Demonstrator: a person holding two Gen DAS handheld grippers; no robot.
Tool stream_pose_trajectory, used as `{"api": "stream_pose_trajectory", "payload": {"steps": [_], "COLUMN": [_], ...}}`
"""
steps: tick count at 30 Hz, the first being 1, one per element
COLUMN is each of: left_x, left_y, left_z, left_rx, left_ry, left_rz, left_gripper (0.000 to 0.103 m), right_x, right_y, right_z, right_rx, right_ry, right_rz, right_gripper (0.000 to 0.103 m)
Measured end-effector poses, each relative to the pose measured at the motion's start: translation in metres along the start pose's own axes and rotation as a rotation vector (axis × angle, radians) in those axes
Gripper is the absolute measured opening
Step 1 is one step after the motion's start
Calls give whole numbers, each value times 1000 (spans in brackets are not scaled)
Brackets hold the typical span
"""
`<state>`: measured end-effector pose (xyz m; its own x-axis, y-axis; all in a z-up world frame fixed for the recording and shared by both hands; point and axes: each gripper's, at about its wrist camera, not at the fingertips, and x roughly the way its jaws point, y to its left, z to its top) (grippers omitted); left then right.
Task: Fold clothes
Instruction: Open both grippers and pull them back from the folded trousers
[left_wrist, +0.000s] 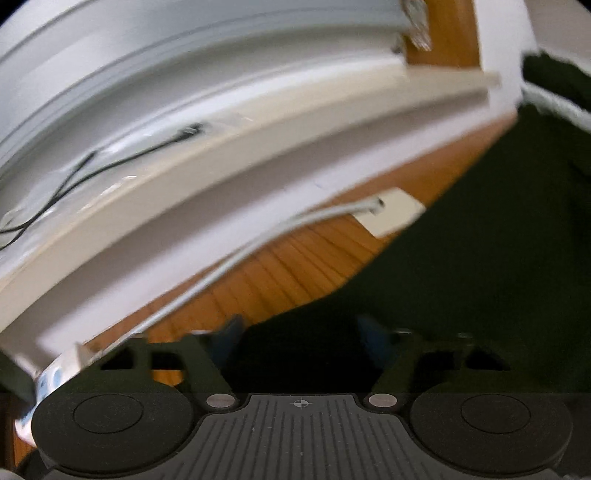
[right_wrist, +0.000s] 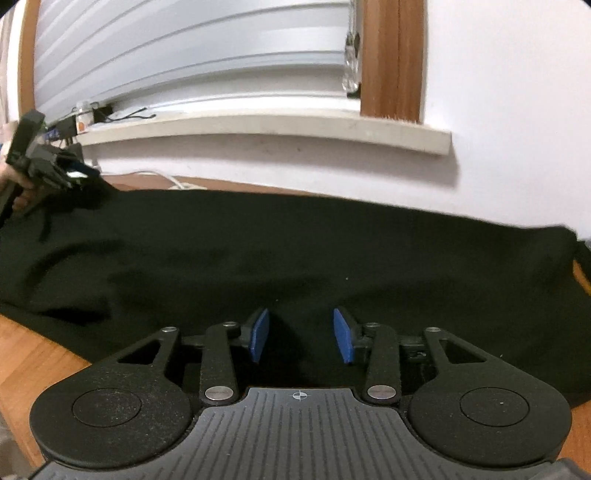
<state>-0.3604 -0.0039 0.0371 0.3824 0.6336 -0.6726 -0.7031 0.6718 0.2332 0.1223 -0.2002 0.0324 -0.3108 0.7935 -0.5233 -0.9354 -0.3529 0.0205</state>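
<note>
The dark green garment (right_wrist: 295, 251) lies spread across the wooden tabletop (right_wrist: 33, 362) from nine to three o'clock, so both hands should pinch matching edges evenly: the right gripper (right_wrist: 301, 338) hovers parted and empty, the left gripper (left_wrist: 299, 332) half-parted over cloth, grip unclear.

Even indoor light, left view motion-blurred, fisheye bending at edges

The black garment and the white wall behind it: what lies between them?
In the right wrist view, a narrow strip of wooden table shows between the black garment and the white wall, with a white cable lying on it at left.
</note>
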Motion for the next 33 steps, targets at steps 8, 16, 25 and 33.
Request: {"api": "stream_pose_trajectory", "payload": {"steps": [8, 16, 25, 33], "left_x": [-26, -43, -120, -142], "left_y": [24, -8, -127, -210], "left_z": [15, 0, -24, -52], "left_rx": [-154, -99, 47, 185], "left_ry": [-157, -145, -200, -189], "left_rz": [224, 176, -19, -129], "left_gripper": [0, 21, 55, 55], "right_x": [6, 6, 5, 5], "right_y": [9, 6, 4, 3], "right_z": [-1, -2, -2, -2], "right_rx": [-47, -21, -5, 8], "right_ry": [29, 27, 24, 18], "right_rz": [-31, -33, -49, -57], "right_gripper": [44, 48, 49, 51]}}
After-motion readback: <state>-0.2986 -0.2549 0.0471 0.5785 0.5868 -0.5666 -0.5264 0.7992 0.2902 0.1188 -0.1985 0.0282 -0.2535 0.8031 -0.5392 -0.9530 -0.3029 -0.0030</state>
